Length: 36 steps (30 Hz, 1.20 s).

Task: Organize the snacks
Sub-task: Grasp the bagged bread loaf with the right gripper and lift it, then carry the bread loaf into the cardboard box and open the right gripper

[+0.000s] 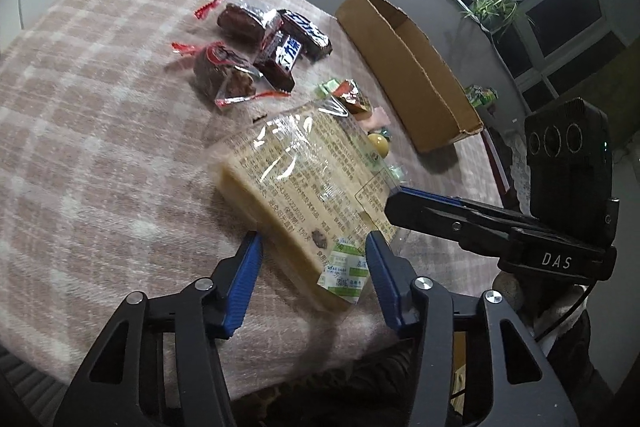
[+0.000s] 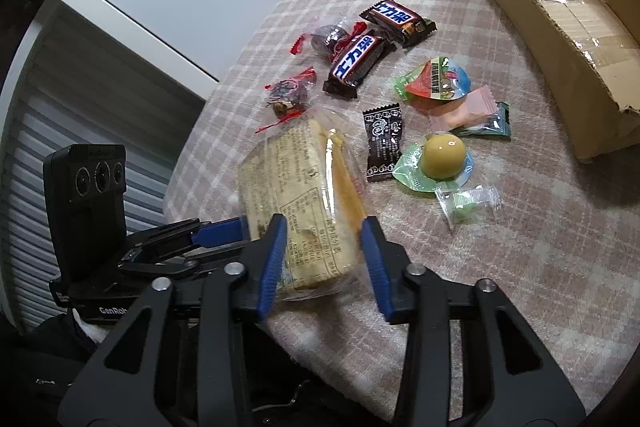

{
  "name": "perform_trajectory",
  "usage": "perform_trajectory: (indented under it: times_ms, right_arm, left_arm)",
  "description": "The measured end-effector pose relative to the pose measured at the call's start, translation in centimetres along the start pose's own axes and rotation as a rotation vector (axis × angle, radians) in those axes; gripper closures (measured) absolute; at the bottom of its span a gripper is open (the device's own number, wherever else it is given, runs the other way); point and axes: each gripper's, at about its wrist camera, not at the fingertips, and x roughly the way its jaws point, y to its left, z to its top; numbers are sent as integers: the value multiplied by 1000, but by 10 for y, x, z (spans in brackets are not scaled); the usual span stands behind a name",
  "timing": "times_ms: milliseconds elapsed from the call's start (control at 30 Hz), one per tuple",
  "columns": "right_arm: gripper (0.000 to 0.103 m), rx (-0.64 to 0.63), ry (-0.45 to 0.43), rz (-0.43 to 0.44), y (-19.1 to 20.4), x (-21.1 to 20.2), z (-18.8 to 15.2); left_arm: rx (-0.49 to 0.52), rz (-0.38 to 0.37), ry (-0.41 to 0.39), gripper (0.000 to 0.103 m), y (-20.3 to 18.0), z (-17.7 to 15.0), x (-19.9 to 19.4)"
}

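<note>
A clear-wrapped yellow cake slice (image 1: pixel 304 183) lies near the table's front edge; it also shows in the right wrist view (image 2: pixel 304 195). My left gripper (image 1: pixel 314 247) is open, its fingers on either side of the cake's near end. My right gripper (image 2: pixel 324 239) straddles the cake from the other side, and its blue pads look pressed against the wrapper. The right gripper also shows in the left wrist view (image 1: pixel 400 203). Two dark chocolate bars (image 2: pixel 360 59) lie beyond the cake.
An open cardboard box (image 2: pixel 560 39) stands at the table's far right. Small sweets lie between cake and box: a black packet (image 2: pixel 382 143), a yellow jelly cup (image 2: pixel 442 157), a green jelly cup (image 2: pixel 436 81), red-tied brown candies (image 1: pixel 224 75). The checked tablecloth's edge (image 1: pixel 280 379) is close.
</note>
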Motion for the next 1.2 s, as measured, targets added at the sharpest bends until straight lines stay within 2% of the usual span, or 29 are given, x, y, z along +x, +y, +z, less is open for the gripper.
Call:
perform_trajectory:
  times_ms: [200, 367, 633, 933, 1200]
  right_arm:
    - [66, 28, 20, 14, -10, 9, 6]
    - [67, 20, 19, 17, -2, 6, 5]
    - [68, 10, -11, 33, 10, -6, 8]
    - [69, 17, -98, 17, 4, -49, 26]
    - [69, 48, -164, -37, -26, -92, 45]
  left_arm:
    - [9, 6, -9, 52, 0, 0, 6]
    - [48, 28, -19, 52, -5, 0, 4]
    - [81, 60, -81, 52, -11, 8, -10]
    - [153, 36, -154, 53, -38, 33, -20]
    - [223, -7, -172, 54, -74, 63, -3]
